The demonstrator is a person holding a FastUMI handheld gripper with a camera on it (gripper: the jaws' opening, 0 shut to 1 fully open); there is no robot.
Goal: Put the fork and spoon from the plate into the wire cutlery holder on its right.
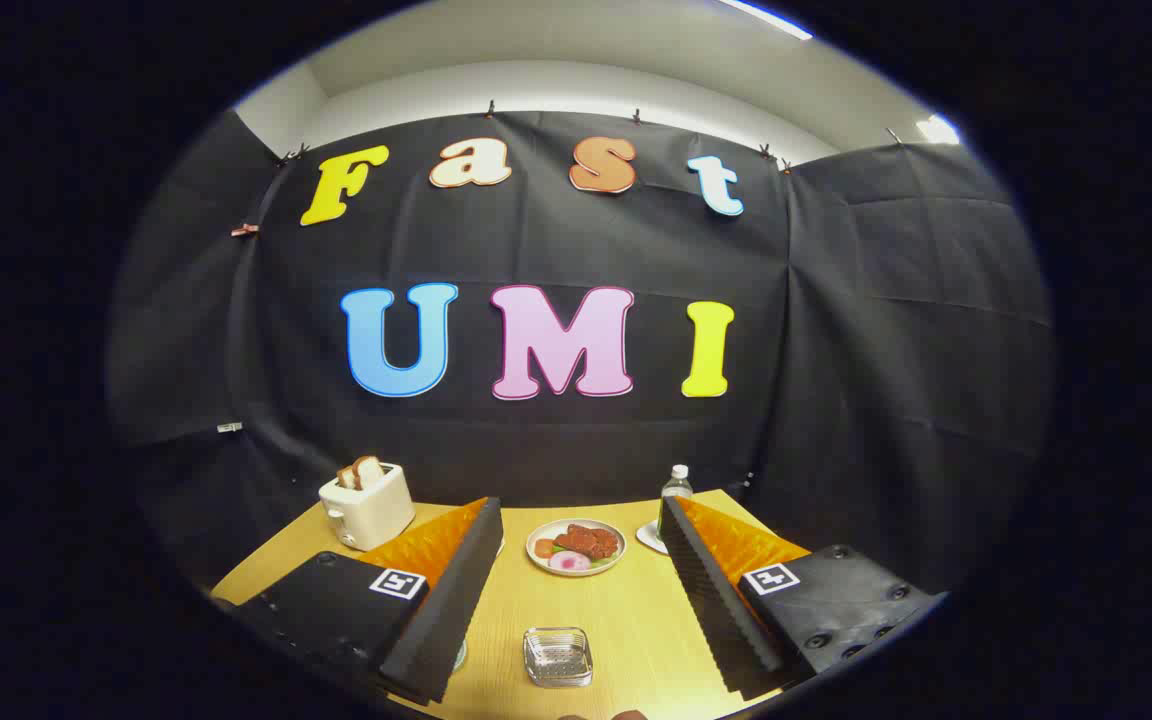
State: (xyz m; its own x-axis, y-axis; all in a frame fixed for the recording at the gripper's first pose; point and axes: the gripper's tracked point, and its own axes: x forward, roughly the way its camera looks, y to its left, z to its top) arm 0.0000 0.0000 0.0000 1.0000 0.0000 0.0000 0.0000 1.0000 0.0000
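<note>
We see the gripper (576,600) spread wide above the wooden table (626,620), its fingers holding and touching nothing. Between them, near us, sits a small wire cutlery holder (557,656); farther off lies a plate (576,547) of food. A toaster (367,505) stands far left, a water bottle (675,492) far right.

Toaster (368,505) with bread, water bottle (675,492), food plate (576,546) on wooden table (626,620).
</note>
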